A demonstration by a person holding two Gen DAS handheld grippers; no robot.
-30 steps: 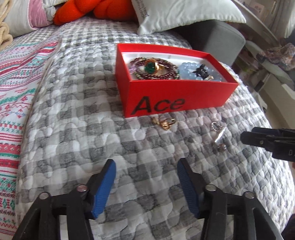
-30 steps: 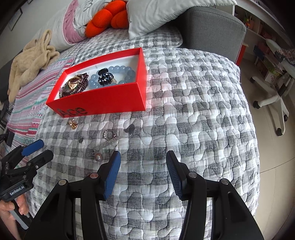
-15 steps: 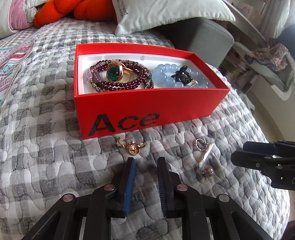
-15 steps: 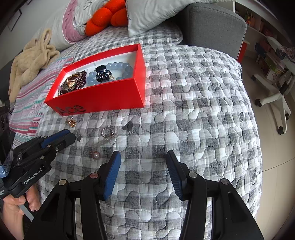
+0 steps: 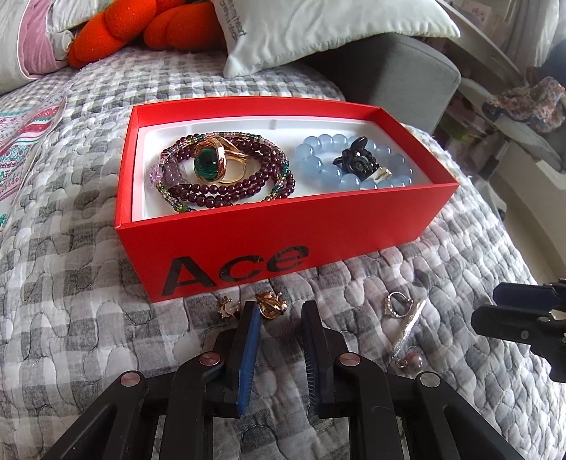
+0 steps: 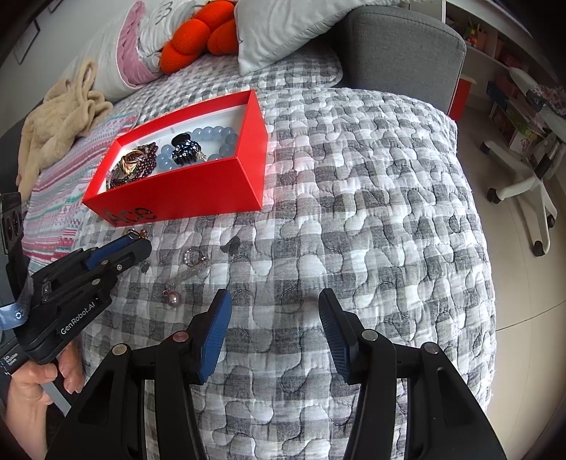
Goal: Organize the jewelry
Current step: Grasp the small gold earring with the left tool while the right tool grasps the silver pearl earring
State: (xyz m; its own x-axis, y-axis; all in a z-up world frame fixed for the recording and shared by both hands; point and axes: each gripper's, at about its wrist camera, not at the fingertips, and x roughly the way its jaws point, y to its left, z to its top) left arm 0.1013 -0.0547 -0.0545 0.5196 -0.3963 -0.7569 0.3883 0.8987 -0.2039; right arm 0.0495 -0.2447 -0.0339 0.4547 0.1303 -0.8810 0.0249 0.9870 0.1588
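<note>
A red "Ace" box (image 5: 269, 244) (image 6: 198, 191) sits on the quilt. It holds a dark red bead bracelet (image 5: 226, 187), a gold ring with a green stone (image 5: 208, 164), a pale blue bead bracelet (image 5: 325, 170) and a black hair clip (image 5: 359, 161). In front of the box lie a gold earring (image 5: 270, 306), a small gold piece (image 5: 226, 308), a silver ring with a bar (image 5: 401, 308) and a pearl pendant (image 5: 412, 361) (image 6: 173, 299). My left gripper (image 5: 279, 311) (image 6: 131, 247) is narrowly open, its tips at the gold earring. My right gripper (image 6: 274, 304) is open and empty over bare quilt.
The grey checked quilt (image 6: 371, 212) covers the bed, which drops off at the right. Pillows and an orange plush (image 5: 134, 24) lie behind the box. A grey armrest (image 6: 399, 46) stands at the back. A beige garment (image 6: 60, 116) lies far left.
My left gripper has moved forward to the gold earring and narrowed from wide open to a small gap. My right gripper has stayed open and barely moved.
</note>
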